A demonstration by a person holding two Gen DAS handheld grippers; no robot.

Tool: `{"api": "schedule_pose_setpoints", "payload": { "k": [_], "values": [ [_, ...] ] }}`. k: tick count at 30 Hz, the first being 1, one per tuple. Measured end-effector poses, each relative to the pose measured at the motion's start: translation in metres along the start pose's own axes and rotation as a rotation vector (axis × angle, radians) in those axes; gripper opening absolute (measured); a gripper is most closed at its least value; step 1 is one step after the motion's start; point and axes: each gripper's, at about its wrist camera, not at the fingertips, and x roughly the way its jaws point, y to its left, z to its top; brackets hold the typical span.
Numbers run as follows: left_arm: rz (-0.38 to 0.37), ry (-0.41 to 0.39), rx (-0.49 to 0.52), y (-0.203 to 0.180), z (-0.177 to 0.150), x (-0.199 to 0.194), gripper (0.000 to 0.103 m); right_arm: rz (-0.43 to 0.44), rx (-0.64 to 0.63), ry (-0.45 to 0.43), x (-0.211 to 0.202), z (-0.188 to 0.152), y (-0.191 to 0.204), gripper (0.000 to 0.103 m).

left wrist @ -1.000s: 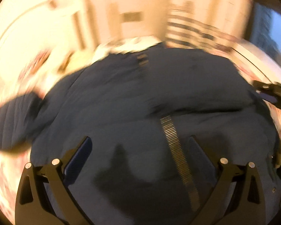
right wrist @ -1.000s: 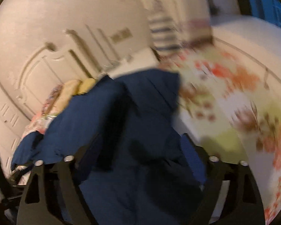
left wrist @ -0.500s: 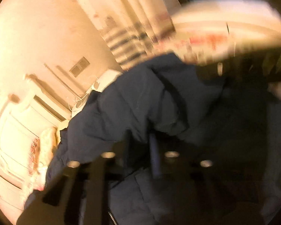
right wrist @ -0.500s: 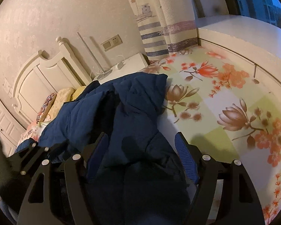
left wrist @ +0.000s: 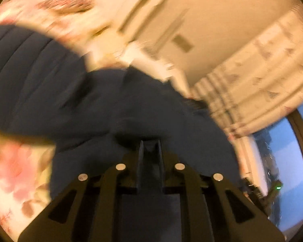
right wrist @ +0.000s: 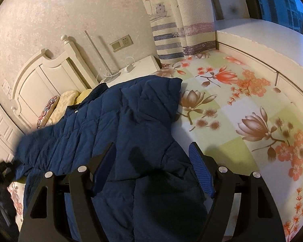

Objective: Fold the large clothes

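Right wrist view shows a dark navy quilted jacket [right wrist: 119,133] lying crumpled across the left half of the frame on a bed with a floral sheet [right wrist: 242,104]. Its stitched padded panels run from the lower centre up toward the yellow pillows [right wrist: 70,100] and the white headboard [right wrist: 40,80] at upper left, and a folded-over flap ends in a corner near the frame's middle.

In the left wrist view the same jacket [left wrist: 91,104] is a blurred dark mass filling the left and centre.

A second ago the left gripper [left wrist: 150,151] had its fingers spread wide over flat fabric with a zipper running up between them; now they are drawn close together, a dark bit of cloth pinched in the narrow slot between them, and the scene behind has tilted, the curtain [left wrist: 258,76] now at the right. The right gripper [right wrist: 151,161] looks unchanged, though the jacket's bulk has spread lower and further left in its view.

The right gripper's fingers stand apart, astride the jacket's lower part: cloth lies between the blue pads [right wrist: 202,173], which do not press on it.
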Motion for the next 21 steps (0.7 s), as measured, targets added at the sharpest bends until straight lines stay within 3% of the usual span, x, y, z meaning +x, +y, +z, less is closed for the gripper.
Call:
{"api": "schedule_pose_setpoints", "payload": {
  "k": [2, 4, 6, 9, 14, 15, 17, 19, 21],
  "values": [
    [0.014, 0.018, -0.066, 0.023, -0.009, 0.004, 0.048, -0.009, -0.003, 0.004, 0.001, 0.000, 0.001, 0.073],
    [-0.025, 0.004, -0.125, 0.035, -0.011, 0.009, 0.051, -0.020, -0.011, 0.004, 0.002, 0.000, 0.003, 0.073],
    [-0.021, -0.024, -0.114, 0.032, -0.012, 0.009, 0.051, -0.029, -0.022, 0.002, 0.003, -0.001, 0.005, 0.073],
    [0.079, -0.132, -0.018, 0.011, -0.014, 0.003, 0.057, -0.057, -0.051, -0.041, -0.004, -0.002, 0.011, 0.073],
    [0.156, -0.125, 0.136, -0.019, -0.009, -0.006, 0.064, -0.112, -0.276, -0.081, -0.008, -0.010, 0.055, 0.073],
    [0.169, -0.124, 0.182, -0.034, -0.006, -0.008, 0.068, -0.119, -0.323, -0.073, -0.004, -0.012, 0.064, 0.073],
    [0.221, -0.124, 0.286, -0.064, -0.003, -0.004, 0.088, -0.125, -0.374, -0.038, 0.004, -0.015, 0.073, 0.074],
    [0.282, -0.115, 0.390, -0.086, -0.001, 0.006, 0.095, -0.117, -0.385, 0.019, 0.012, -0.015, 0.076, 0.074],
    [0.320, -0.085, 0.459, -0.100, 0.005, 0.031, 0.096, -0.096, -0.391, 0.072, 0.020, -0.010, 0.081, 0.074]
  ]
}}
